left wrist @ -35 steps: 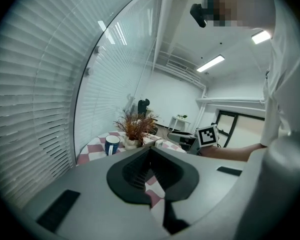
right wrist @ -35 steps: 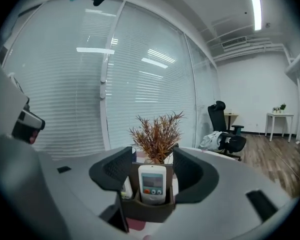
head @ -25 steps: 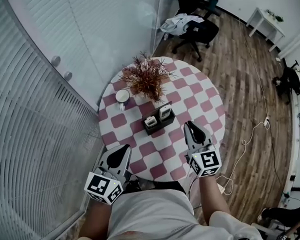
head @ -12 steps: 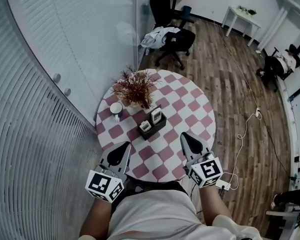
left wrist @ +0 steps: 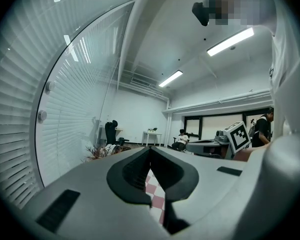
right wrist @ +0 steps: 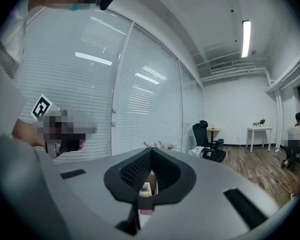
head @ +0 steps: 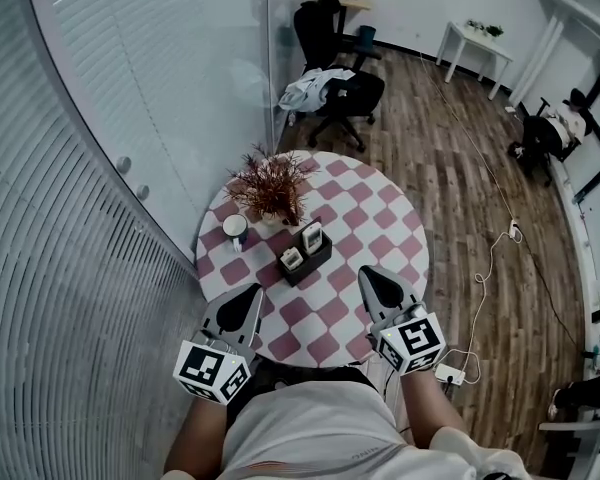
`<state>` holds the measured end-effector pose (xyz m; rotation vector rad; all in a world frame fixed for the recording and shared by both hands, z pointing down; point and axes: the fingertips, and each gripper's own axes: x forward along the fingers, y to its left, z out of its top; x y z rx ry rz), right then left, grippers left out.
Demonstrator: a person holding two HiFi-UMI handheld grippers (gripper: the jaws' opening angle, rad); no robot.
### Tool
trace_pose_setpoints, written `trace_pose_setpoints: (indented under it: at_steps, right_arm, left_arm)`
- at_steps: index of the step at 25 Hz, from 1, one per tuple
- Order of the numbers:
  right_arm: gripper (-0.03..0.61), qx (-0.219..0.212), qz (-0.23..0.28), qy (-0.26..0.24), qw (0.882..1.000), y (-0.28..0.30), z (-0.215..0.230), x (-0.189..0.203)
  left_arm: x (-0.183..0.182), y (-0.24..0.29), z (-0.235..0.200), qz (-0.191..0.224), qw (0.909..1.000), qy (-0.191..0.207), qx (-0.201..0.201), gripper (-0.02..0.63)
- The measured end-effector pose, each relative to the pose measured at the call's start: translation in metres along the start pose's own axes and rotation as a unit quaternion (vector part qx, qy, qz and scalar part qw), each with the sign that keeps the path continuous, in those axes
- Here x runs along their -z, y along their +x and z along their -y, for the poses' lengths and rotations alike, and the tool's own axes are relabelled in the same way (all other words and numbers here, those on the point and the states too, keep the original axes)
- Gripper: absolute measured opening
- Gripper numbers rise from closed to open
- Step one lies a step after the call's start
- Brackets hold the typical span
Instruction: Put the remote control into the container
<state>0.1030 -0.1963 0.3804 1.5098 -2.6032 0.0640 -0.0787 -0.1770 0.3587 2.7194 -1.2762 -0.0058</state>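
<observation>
On the round checkered table (head: 372, 218) stands a black container (head: 306, 258) with two white remote controls upright in it, one taller (head: 312, 236) and one shorter (head: 292, 258). My left gripper (head: 252, 293) hovers over the table's near left edge, shut and empty. My right gripper (head: 368, 271) hangs over the near right edge, to the right of the container and apart from it, shut with nothing between its jaws. In the right gripper view a remote (right wrist: 145, 188) shows through the gap under the meeting tips (right wrist: 151, 151). The left gripper view shows only tablecloth (left wrist: 155, 191) below its jaws (left wrist: 150, 149).
A dried plant (head: 270, 183) and a white cup (head: 236, 228) stand behind the container on the table's left. A curved glass wall with blinds (head: 100, 168) runs along the left. An office chair (head: 340, 88) stands beyond, and a cable (head: 485, 268) lies on the wooden floor.
Both grippers have risen a little, and the right one has drawn back from the container toward the near edge. The head view has pulled back, so the table looks smaller.
</observation>
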Motion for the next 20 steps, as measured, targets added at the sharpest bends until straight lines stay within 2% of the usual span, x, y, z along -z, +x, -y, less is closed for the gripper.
trace_pose_setpoints:
  at_steps: [20]
  right_arm:
    - [0.012,-0.017,-0.004,0.008,1.0,-0.0038,0.0043,0.0011]
  left_arm:
    - [-0.0025,-0.0068,0.0046,0.004,0.9997,-0.006,-0.022,0.009]
